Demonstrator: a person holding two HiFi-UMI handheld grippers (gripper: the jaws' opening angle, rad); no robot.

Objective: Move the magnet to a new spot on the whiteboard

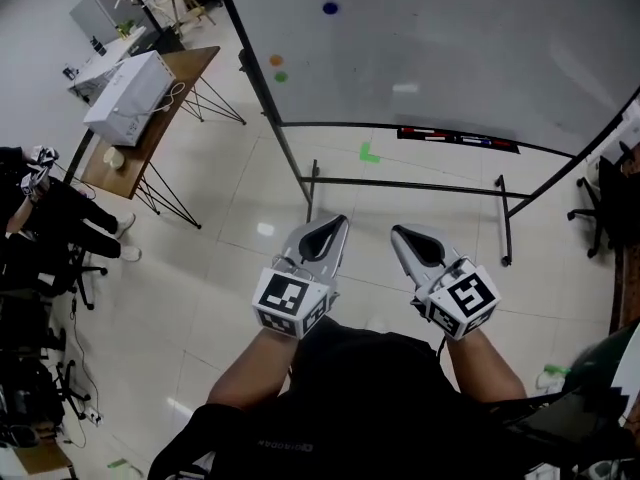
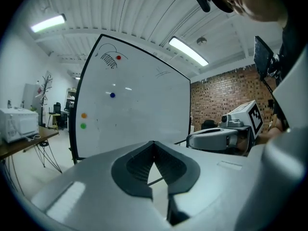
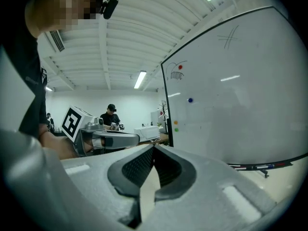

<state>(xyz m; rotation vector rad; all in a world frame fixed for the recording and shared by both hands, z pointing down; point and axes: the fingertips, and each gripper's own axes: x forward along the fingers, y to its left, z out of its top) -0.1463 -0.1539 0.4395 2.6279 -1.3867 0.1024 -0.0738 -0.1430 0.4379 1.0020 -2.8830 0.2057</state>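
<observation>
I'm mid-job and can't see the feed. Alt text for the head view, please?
The left gripper and right gripper are both shut and empty, short of the whiteboard ahead. A blue magnet, orange magnet and green magnet sit toward its left side.

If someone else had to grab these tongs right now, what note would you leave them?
Left tongs: shut, empty.
Right tongs: shut, empty.
Both are held short of the whiteboard, touching nothing.
On the board: blue magnet, orange magnet, green magnet, and red magnet near the top.
Done: nothing; no magnet gripped.
Left: step up, grip one magnet, set it on a bare spot, let go.
</observation>
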